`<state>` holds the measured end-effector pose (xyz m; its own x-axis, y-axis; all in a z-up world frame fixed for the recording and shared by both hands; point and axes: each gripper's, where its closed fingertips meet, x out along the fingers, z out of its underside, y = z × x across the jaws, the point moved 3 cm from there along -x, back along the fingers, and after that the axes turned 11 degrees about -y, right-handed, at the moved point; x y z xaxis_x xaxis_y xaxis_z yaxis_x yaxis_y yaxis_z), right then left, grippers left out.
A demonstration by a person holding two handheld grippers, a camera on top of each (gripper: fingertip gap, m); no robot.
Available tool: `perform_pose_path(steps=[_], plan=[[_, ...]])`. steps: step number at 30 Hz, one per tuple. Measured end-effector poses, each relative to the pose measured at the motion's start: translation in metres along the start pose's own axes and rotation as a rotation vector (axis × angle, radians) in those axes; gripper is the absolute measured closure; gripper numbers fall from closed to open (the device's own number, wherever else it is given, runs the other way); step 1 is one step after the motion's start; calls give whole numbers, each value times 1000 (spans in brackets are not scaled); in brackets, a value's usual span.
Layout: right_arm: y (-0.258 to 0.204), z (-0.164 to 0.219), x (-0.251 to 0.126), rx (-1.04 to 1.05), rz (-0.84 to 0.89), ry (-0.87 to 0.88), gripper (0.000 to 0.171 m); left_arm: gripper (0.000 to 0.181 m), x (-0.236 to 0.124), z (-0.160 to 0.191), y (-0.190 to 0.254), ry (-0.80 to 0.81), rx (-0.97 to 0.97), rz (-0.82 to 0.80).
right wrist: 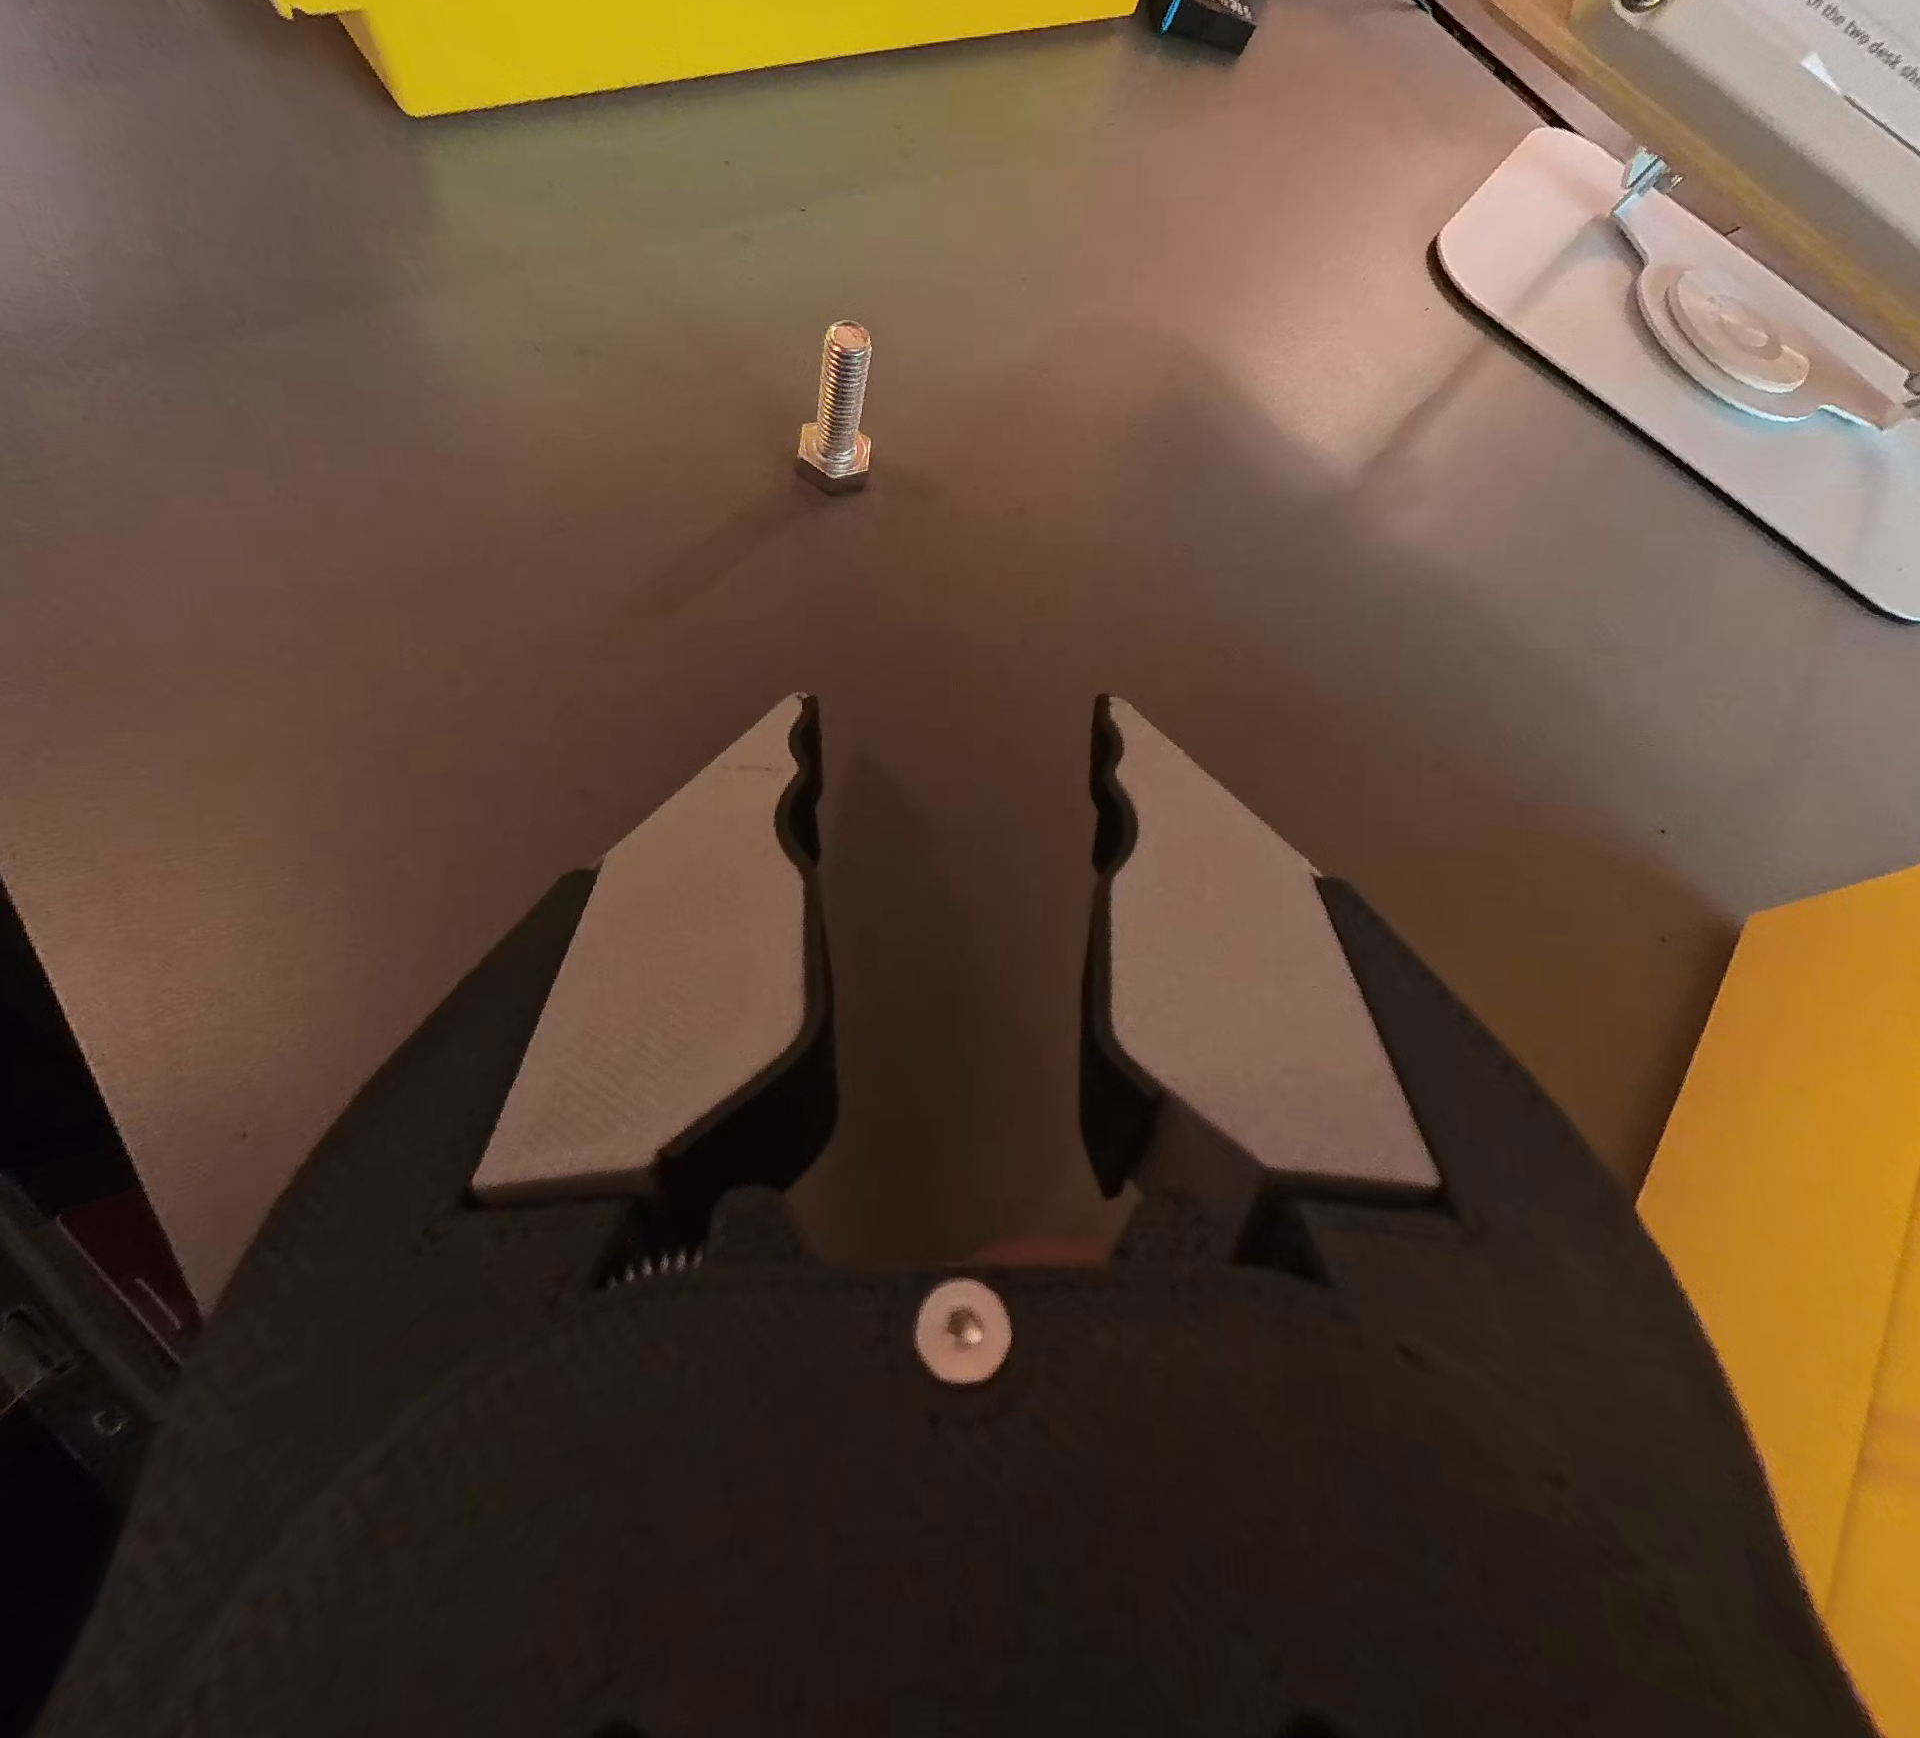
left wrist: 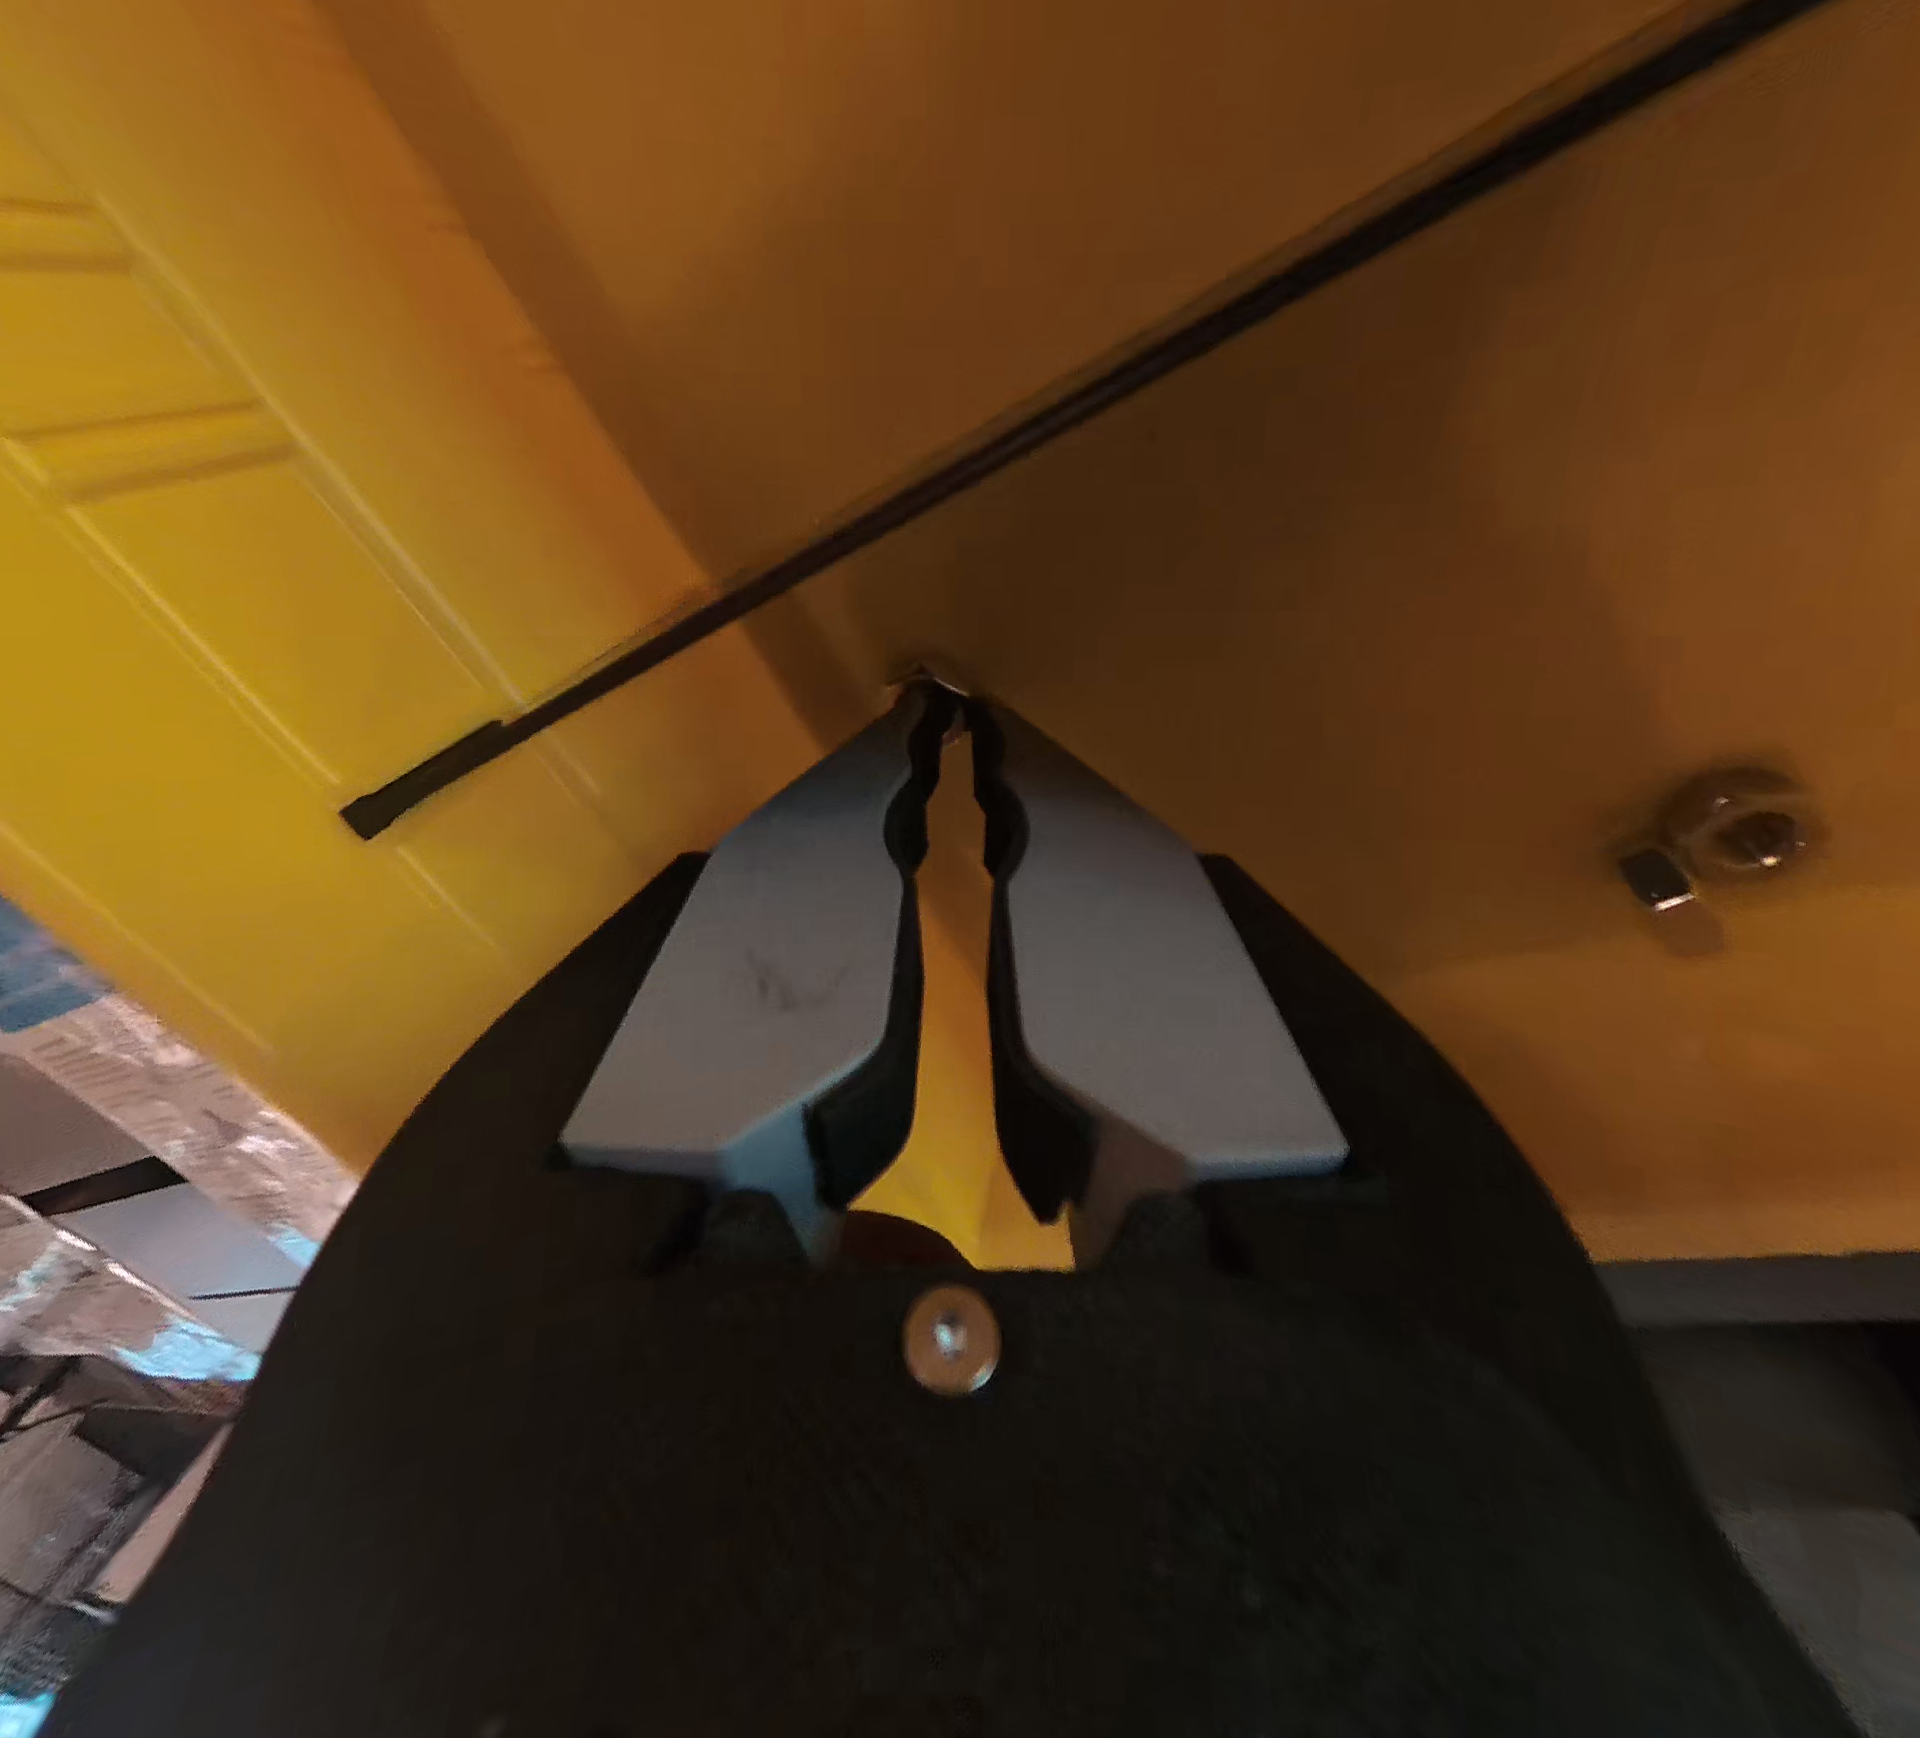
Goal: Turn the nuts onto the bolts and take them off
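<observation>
Inside a yellow bin [left wrist: 1299, 254], the left gripper [left wrist: 948, 709] pinches its nearly closed tips on a small metal piece, likely a nut [left wrist: 928, 678]; a bolt [left wrist: 1714, 841] with a nut on it lies to the right. The right gripper [right wrist: 956, 722] hangs wide open and empty, an upright bolt [right wrist: 837, 410] on the grey table [right wrist: 1195, 493] ahead, slightly left.

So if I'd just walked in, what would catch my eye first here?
Probably the shiny bolt standing on its head, alone on the grey table ahead of the open right tongs. Then the left tongs, nearly closed on something small and metallic inside a yellow bin, with a nut lying to their right.
</observation>
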<state>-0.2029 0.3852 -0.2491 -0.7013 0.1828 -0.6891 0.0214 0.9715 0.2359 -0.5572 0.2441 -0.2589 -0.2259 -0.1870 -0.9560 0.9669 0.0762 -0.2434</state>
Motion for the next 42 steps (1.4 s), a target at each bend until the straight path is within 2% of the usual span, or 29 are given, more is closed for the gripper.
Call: perform_pose_path(steps=[3,6,9,10,13,15,22,26,30,32,37,42], plan=[[0,0,0,3,-1,2,122,178,-17,-4,0,97,22,-74],[1,0,0,12,-10,0,121,178,-68,-16,17,331,45,-85],[2,0,0,22,-17,3,122,178,-137,-26,82,600,199,12],[2,-1,-1,23,-19,11,123,178,-153,-28,109,640,275,29],[1,-5,-7,17,-21,70,125,178,-172,-40,175,597,493,-95],[-1,-10,-15,9,-20,132,125,178,-169,-54,216,547,605,-93],[-1,-20,-39,4,3,291,125,178,-123,-106,297,371,785,-30],[-2,-23,-48,4,-9,347,126,177,-99,-120,316,297,798,43],[-3,-23,-46,5,-22,335,126,177,-103,-125,325,316,765,114],[-3,-22,-45,6,-21,331,126,167,-108,-126,320,339,737,85],[-3,-22,-43,7,-18,318,127,155,-132,-112,302,471,633,141],[-2,-20,-39,11,-21,299,127,150,-162,-75,275,686,503,127]])
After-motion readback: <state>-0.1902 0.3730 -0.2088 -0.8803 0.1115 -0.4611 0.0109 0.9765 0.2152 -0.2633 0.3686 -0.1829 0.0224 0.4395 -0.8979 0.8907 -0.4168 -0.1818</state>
